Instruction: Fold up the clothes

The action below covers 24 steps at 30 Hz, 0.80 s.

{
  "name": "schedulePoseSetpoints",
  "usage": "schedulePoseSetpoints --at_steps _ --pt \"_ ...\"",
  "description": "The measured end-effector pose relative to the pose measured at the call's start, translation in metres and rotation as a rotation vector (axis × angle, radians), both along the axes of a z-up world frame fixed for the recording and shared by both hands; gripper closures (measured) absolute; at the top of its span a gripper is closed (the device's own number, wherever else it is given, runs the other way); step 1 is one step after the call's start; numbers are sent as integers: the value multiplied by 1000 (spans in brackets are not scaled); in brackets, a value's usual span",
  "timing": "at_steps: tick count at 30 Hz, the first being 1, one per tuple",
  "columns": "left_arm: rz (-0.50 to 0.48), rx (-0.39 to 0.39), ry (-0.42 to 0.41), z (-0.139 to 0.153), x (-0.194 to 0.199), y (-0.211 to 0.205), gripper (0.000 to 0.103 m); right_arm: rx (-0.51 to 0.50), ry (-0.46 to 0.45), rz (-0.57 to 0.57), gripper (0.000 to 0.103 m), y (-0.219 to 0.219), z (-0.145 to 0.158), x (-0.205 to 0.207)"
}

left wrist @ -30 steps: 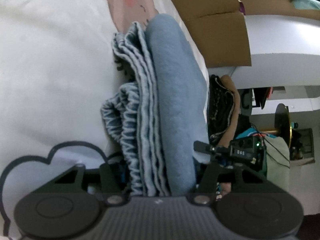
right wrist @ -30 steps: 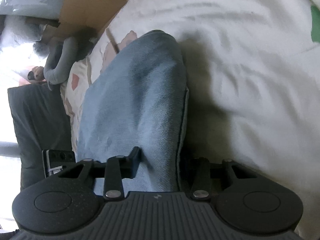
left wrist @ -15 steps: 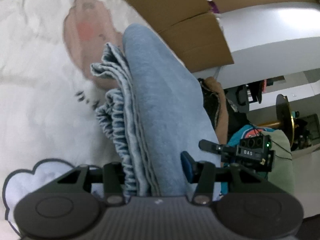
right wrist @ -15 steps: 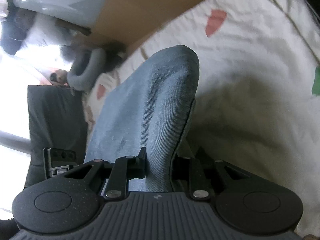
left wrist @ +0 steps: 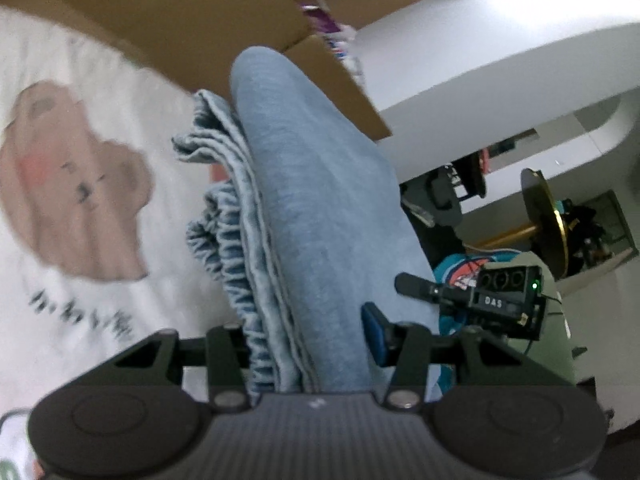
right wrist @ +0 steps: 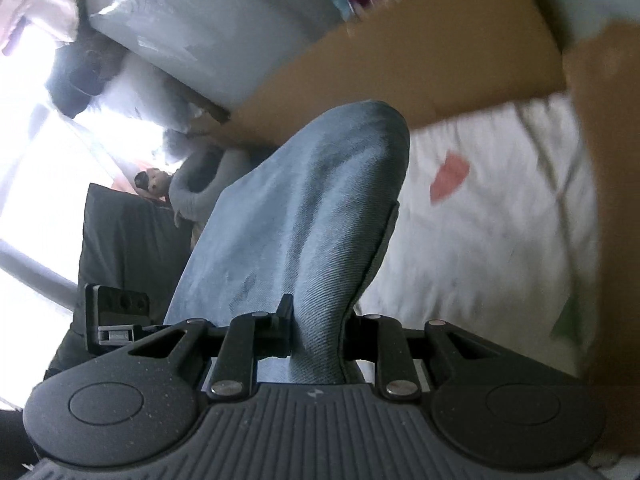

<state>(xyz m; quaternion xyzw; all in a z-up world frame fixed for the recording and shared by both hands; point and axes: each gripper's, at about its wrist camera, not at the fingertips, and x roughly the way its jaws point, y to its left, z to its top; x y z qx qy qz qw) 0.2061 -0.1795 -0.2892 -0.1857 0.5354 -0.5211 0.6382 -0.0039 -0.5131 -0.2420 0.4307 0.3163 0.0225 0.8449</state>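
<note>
A folded pair of light blue denim trousers [left wrist: 312, 184] hangs lifted above the bed, its gathered elastic waistband [left wrist: 224, 248] on the left side of the bundle. My left gripper [left wrist: 308, 332] is shut on this thick waistband end, with its blue pad [left wrist: 374, 334] pressing the right face. In the right wrist view the other end of the folded trousers [right wrist: 304, 208] runs away from me as a rounded fold. My right gripper [right wrist: 318, 316] is shut on it, jaws narrow, fabric pinched between both fingers.
A white bed sheet [left wrist: 80, 288] with a brown cloud print and coloured patches [right wrist: 450, 176] lies below. Brown cardboard boxes [left wrist: 160, 12] [right wrist: 420, 52] stand along its far edge. A white rounded cabinet [left wrist: 480, 40] and floor clutter are at right. A dark cushion [right wrist: 128, 240] and grey pillows sit at left.
Both grippers have risen with the trousers, so the sheet has dropped away and the boxes fill more of the view. The right jaws have narrowed on the denim. Both views have rolled.
</note>
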Motion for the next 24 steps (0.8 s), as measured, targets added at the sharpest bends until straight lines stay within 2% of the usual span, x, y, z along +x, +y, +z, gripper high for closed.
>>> schedulePoseSetpoints --at_steps 4,9,17,24 --pt "-45 -23 -33 16 -1 -35 53 -52 -14 -42 81 -26 28 -14" --pt "-93 -37 -46 25 -3 -77 53 -99 50 -114 81 -52 57 -28" --pt "-140 -48 -55 24 -19 -131 53 -127 89 -192 81 -90 65 -53" --pt "-143 -81 -48 29 -31 -174 53 -203 102 -209 81 -118 83 -73"
